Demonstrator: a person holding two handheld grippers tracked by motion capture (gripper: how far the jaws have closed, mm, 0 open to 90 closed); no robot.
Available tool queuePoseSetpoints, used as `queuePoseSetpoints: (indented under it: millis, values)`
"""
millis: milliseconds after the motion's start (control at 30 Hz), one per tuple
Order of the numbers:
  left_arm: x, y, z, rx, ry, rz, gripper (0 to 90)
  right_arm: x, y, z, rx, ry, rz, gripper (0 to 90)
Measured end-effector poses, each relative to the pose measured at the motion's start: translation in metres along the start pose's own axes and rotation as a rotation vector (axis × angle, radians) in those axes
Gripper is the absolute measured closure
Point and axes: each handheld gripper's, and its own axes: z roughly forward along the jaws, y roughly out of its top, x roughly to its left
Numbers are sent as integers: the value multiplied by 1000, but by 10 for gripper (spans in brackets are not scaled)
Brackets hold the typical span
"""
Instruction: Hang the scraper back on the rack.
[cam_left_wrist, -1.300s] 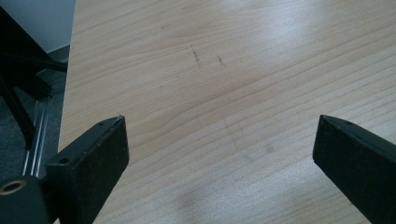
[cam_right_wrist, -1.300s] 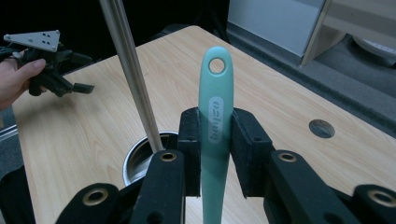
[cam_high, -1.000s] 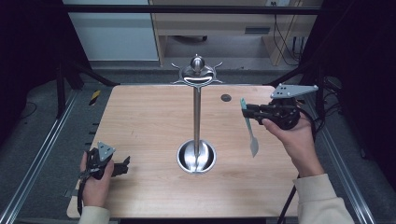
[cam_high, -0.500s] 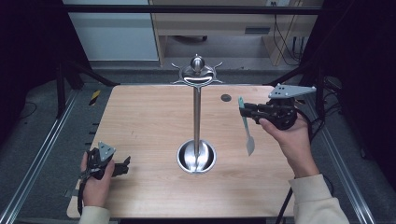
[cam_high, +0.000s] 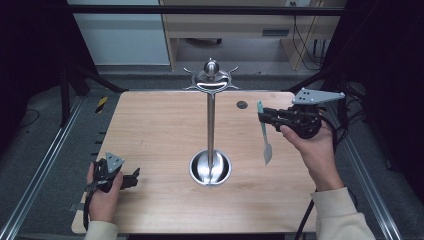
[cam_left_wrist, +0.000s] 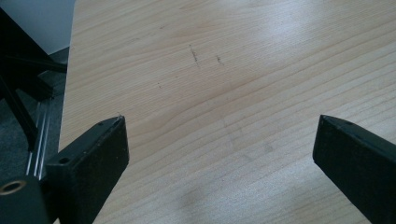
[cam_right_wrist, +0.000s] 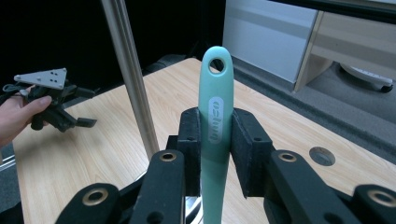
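A chrome stand (cam_high: 211, 125) with curved hooks (cam_high: 211, 80) at its top rises from a round base (cam_high: 210, 169) at the table's middle. To its right, above the table, my right gripper (cam_high: 265, 117) is shut on the teal handle of a utensil (cam_high: 267, 150) whose pale blade hangs down. In the right gripper view the handle (cam_right_wrist: 215, 84) stands upright between the jaws of that gripper (cam_right_wrist: 215, 126), its hanging hole on top, and the stand's pole (cam_right_wrist: 130, 79) is just left of it. My left gripper (cam_high: 134, 177) rests open at the front left, with bare wood between its jaws (cam_left_wrist: 219, 135).
The wooden table (cam_high: 160, 125) has a small dark hole (cam_high: 242, 104) at the back right. Metal rails run along both sides of the table, and a desk and cabinet stand beyond its far edge. The left gripper (cam_right_wrist: 86, 122) appears far off in the right gripper view.
My right gripper has shifted slightly left and up with the utensil, a little nearer the stand. The left gripper has stayed in place.
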Motion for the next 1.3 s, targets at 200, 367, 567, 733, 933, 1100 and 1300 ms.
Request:
queuePoseSetpoints:
  millis: [200,367,567,733,933,1100,1300]
  values:
    - [-1,0,0,0,-4,1,34,4,3,-4,-30,2,1,744]
    - [-1,0,0,1,-4,3,34,6,5,-5,-51,6,2,744]
    - [-1,0,0,1,-4,3,34,10,10,-6,-75,12,1,744]
    - [-1,0,0,3,-5,6,34,14,16,-9,-89,16,-8,745]
    - [-1,0,0,2,-5,7,34,17,20,-11,-111,25,-16,744]
    - [-1,0,1,2,-5,8,34,21,22,-13,-133,45,-17,744]
    - [-2,1,1,3,-7,10,34,28,26,-16,-148,61,-26,744]
